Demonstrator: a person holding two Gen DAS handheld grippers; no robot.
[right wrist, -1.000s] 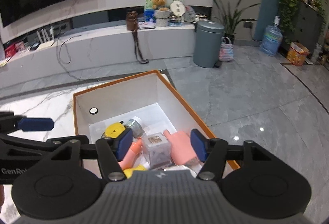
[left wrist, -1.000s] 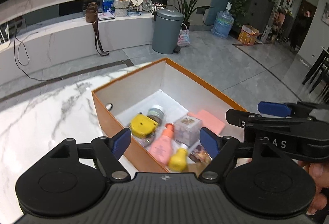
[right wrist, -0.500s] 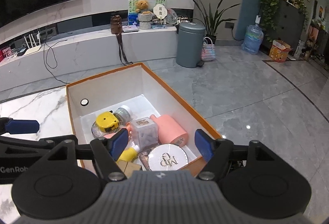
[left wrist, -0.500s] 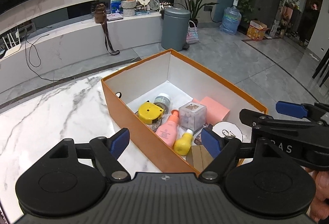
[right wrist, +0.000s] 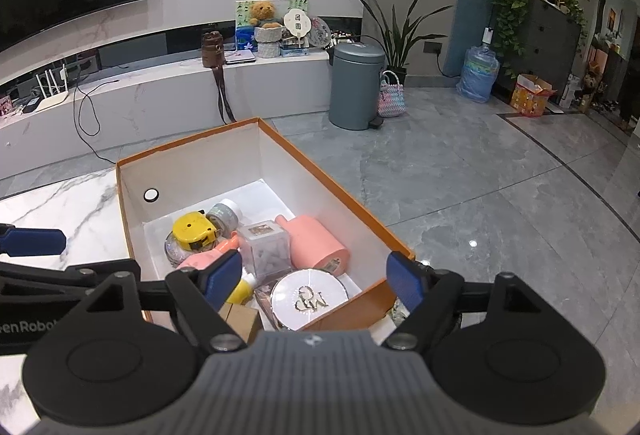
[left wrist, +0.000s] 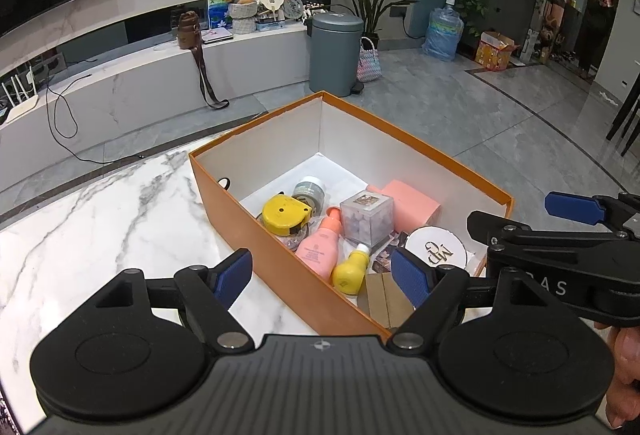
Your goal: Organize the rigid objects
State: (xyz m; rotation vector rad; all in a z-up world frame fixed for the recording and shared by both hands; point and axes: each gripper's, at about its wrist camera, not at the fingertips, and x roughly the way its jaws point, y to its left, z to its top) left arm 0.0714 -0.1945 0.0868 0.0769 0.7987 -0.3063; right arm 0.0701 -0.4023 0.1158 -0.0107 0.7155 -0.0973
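Note:
An open orange box (left wrist: pixel 256 219) (right wrist: pixel 344 191) stands on the marble table (left wrist: pixel 100 219). Inside lie a yellow tape measure (left wrist: pixel 285 214) (right wrist: pixel 193 231), a small grey-lidded jar (left wrist: pixel 309 191), a pink bottle (left wrist: pixel 322 247), a yellow bottle (left wrist: pixel 350 271), a clear cube (left wrist: pixel 366 213) (right wrist: pixel 266 245), a pink cylinder (right wrist: pixel 316 241) and a round white compact (left wrist: pixel 435 251) (right wrist: pixel 308 299). My left gripper (left wrist: pixel 322 279) is open and empty above the box's near left wall. My right gripper (right wrist: pixel 314 281) is open and empty above the box's near end.
The box sits at the table's right edge, with grey tiled floor (right wrist: pixel 480 187) beyond. A grey bin (right wrist: pixel 355 85), a low white bench (left wrist: pixel 140 83) with a cable, a water jug (right wrist: pixel 478 73) and plants stand further back.
Both grippers have pulled back and risen from the box, staying open. More of the box's near end and the white compact have come into view.

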